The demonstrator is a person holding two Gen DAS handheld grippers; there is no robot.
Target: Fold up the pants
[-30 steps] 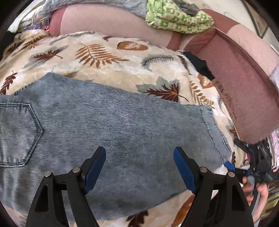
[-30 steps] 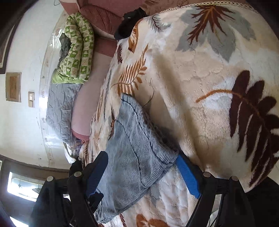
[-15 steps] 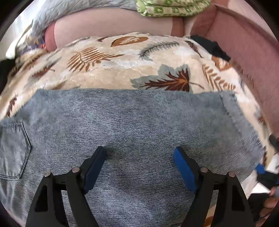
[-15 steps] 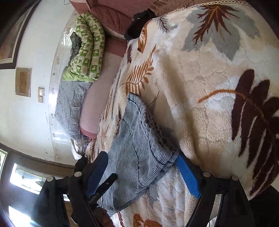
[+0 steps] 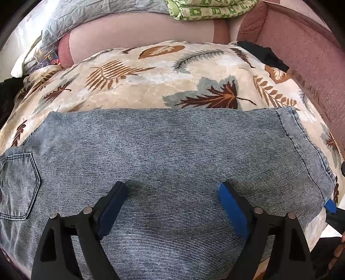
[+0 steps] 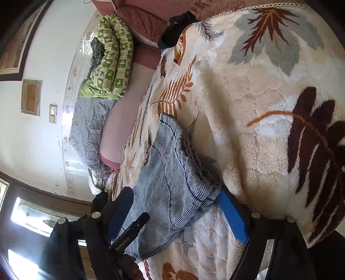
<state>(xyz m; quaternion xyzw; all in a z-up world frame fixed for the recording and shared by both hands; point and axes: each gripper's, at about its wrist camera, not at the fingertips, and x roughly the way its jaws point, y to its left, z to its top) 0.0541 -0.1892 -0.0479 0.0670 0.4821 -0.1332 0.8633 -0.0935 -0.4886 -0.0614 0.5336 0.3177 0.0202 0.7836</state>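
Light blue denim pants lie flat across a leaf-patterned blanket, back pocket at the left, leg hem at the right. My left gripper is open, low over the middle of the leg, with nothing between its blue pads. In the right wrist view the hem end of the pants lies between the open fingers of my right gripper; its right pad is at the hem's corner, against the blanket. The right gripper's blue tip shows at the left view's right edge.
The blanket covers a pink sofa with a raised arm at the right. A green patterned quilt and a grey quilt lie on the backrest. A black item sits at the back right. The left gripper's body is beside my right gripper.
My left gripper has moved closer over the pants and turned, so the leg now fills its view. The right gripper has stayed at the hem, with its view shifted slightly.
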